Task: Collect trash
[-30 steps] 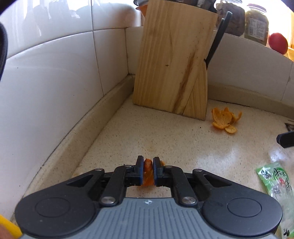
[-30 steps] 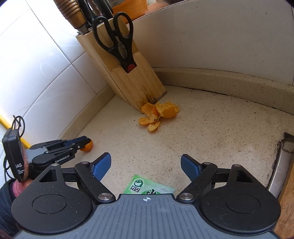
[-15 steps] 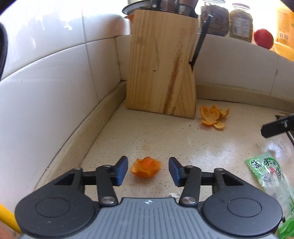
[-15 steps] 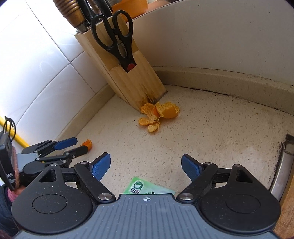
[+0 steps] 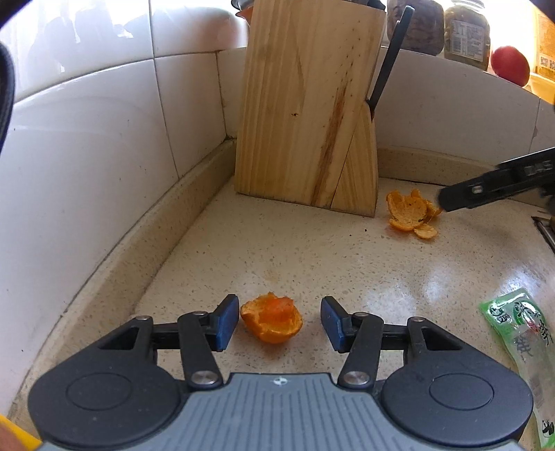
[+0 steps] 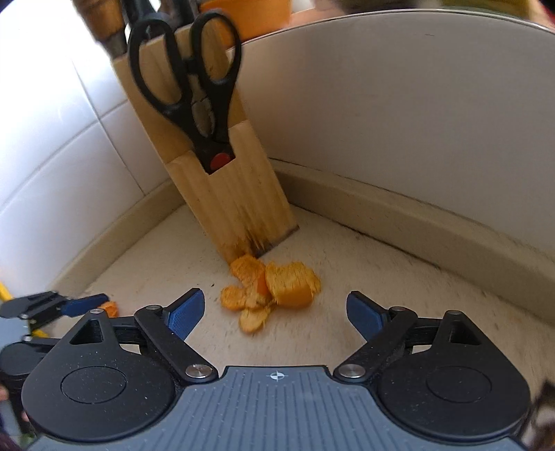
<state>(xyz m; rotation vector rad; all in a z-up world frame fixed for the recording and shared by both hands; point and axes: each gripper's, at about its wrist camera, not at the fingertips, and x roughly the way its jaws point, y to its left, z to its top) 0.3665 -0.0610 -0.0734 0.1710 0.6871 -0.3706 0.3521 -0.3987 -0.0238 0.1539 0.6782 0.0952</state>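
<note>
A cup-shaped piece of orange peel (image 5: 271, 322) lies on the speckled counter between the blue pads of my left gripper (image 5: 280, 322), which is open and not touching it. A pile of orange peel (image 6: 270, 290) sits at the foot of the wooden knife block (image 6: 229, 194); my right gripper (image 6: 275, 311) is open just in front of it, jaws either side. In the left wrist view that peel pile (image 5: 411, 214) lies right of the knife block (image 5: 308, 114), with a finger of the right gripper (image 5: 496, 185) reaching over it. A green snack wrapper (image 5: 520, 333) lies at the right.
White tiled walls (image 5: 86, 145) and a raised beige kerb enclose the corner on the left and back. Black scissors (image 6: 189, 86) stand in the block. Jars (image 5: 466, 33) and a red fruit (image 5: 510, 64) sit on the back ledge. A metal sink edge (image 5: 544, 230) shows at the right.
My left gripper opened and dropped the peel piece onto the counter, then widened further. My right gripper moved forward over the wrapper to the peel pile by the knife block.
</note>
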